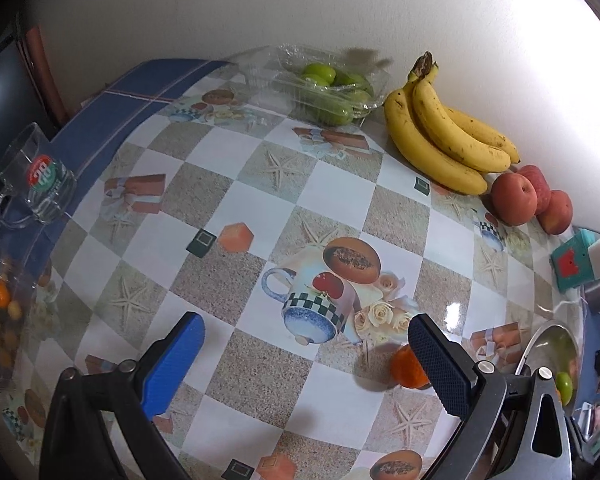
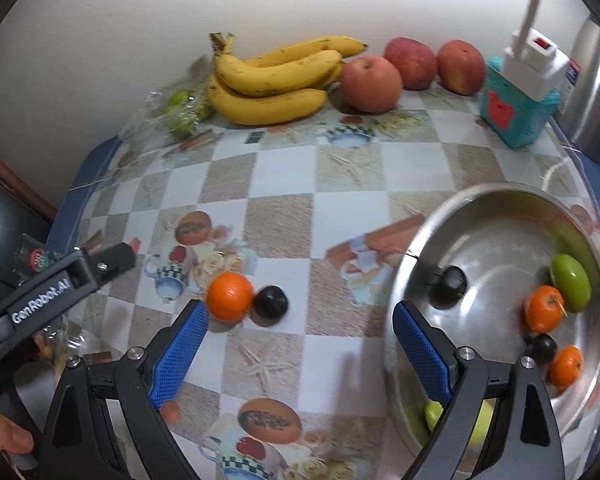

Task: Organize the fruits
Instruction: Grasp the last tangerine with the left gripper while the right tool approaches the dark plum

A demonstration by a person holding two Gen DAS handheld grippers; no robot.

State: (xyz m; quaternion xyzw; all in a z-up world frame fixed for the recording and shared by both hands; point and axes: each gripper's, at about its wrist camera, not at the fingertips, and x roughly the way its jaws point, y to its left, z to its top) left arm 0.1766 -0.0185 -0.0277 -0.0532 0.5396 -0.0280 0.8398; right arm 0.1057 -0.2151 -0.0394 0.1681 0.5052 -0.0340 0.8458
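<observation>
right tool (image 2: 300, 332): jaws wide, empty
orange (image 2: 229, 297): at ten o'clock, beside left pad
bowl (image 2: 500, 200): at three o'clock

Glass mug (image 1: 36, 178) near the edge of patterned tablecloth (image 1: 236, 184), teal box (image 2: 516, 108), white wall (image 2: 100, 20)

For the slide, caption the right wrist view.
Open right gripper above the table, between a loose orange with dark fruit and a steel bowl of fruit.
</observation>
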